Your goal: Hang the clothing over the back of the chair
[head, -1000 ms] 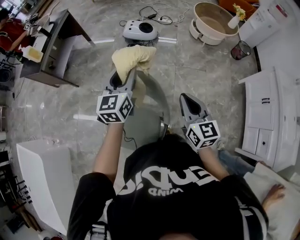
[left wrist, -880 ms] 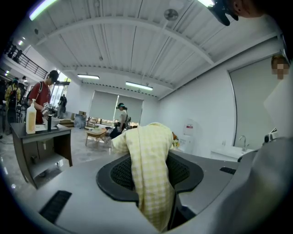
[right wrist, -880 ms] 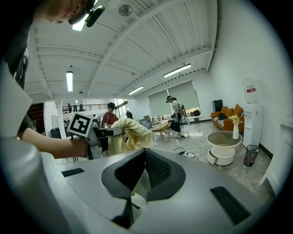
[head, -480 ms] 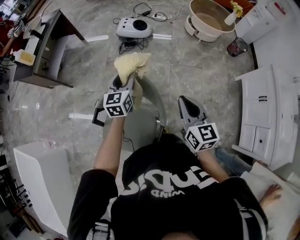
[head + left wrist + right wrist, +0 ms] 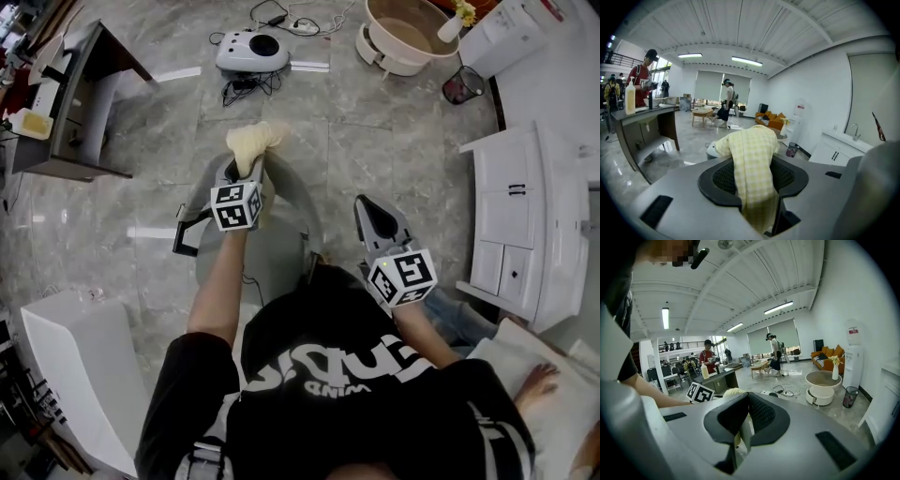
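Observation:
A pale yellow checked cloth is bunched at the tips of my left gripper, which is shut on it. In the left gripper view the cloth hangs down between the pads, over the left gripper. The cloth sits above the curved top of the grey chair's back; I cannot tell whether it touches. My right gripper hovers to the right of the chair back, jaws closed at the tips and empty. From the right gripper I see the cloth beside the left marker cube.
On the marble floor beyond the chair lie a white device with cables and a round beige tub. A dark desk stands at left, white cabinets at right, a bin nearby. People stand in the distance.
My left gripper has come down with the cloth, from well above the chair to its back. The right gripper has hardly moved.

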`<state>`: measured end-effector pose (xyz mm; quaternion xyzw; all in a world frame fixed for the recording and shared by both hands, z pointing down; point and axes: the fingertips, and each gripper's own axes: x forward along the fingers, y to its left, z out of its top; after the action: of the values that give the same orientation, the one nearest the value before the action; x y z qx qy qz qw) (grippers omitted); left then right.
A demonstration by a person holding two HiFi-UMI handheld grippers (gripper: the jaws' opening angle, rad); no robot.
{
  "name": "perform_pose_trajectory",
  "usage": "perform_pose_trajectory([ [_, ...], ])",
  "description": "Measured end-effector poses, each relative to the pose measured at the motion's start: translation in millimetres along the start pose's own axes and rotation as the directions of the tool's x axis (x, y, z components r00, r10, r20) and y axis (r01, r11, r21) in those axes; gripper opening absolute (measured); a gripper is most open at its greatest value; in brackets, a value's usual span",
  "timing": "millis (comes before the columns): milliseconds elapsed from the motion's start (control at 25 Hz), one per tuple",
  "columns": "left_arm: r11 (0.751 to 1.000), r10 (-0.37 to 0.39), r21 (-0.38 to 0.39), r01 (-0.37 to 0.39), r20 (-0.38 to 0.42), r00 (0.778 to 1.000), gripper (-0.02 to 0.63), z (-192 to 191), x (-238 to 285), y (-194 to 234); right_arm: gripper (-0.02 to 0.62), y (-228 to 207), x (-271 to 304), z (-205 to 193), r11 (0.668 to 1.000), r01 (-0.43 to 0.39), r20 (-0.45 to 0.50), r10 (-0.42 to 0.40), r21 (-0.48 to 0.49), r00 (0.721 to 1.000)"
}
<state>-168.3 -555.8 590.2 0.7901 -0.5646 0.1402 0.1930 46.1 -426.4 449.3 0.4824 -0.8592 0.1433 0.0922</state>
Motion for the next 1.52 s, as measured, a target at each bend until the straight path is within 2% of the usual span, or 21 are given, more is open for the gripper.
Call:
perform_pose_trajectory([
  [160, 1.000, 0.002, -0.018, -0.003, -0.025, 1.000, 0.189, -16, 6, 4, 0.015, -4, 0, -5, 1.000, 0.011, -0.014, -0.011, 0.004, 1.000],
  [400, 1.000, -0.014, -0.004, 0.014, -0.058, 0.998, 0.213, -22, 11, 1, 0.015, -2, 4, -8, 1.000, -0.003, -0.023, 0.003, 0.008, 1.000],
  [680, 0.999, -0.042, -0.031, 0.040, -0.088, 0.995, 0.304, -21, 7, -5, 0.015, 1, 8, -8, 1.000, -0.012, -0.016, 0.012, 0.010, 1.000],
  [840, 0.999, -0.028, -0.035, 0.025, -0.087, 0.996, 0.322, -18, -3, -9, 0.015, 1, 8, -7, 1.000, -0.019, -0.009, 0.020, 0.012, 1.000],
  [1080, 0.999, -0.007, -0.034, 0.006, -0.045, 0.999, 0.325, -2, -31, -18, 0.015, 3, 3, -7, 0.999, -0.033, 0.002, 0.033, 0.011, 0.999],
  [1240, 0.999, -0.018, -0.036, 0.019, 0.018, 1.000, 0.325, 17, -58, -27, 0.015, 9, 1, -9, 0.999, -0.043, 0.009, 0.042, 0.004, 0.999],
  [1280, 0.999, -0.025, -0.034, 0.026, 0.037, 0.999, 0.322, 24, -67, -31, 0.015, 11, 0, -9, 0.999, -0.046, 0.011, 0.046, 0.002, 0.999],
  [1360, 0.999, -0.041, -0.030, 0.043, 0.076, 0.996, 0.275, 37, -85, -39, 0.015, 15, -2, -9, 0.999, -0.052, 0.016, 0.052, -0.003, 0.999],
  [1520, 0.998, -0.049, -0.033, 0.054, 0.143, 0.988, 0.118, 61, -124, -51, 0.015, 23, -4, -3, 0.998, -0.064, 0.033, 0.065, -0.015, 0.997],
])
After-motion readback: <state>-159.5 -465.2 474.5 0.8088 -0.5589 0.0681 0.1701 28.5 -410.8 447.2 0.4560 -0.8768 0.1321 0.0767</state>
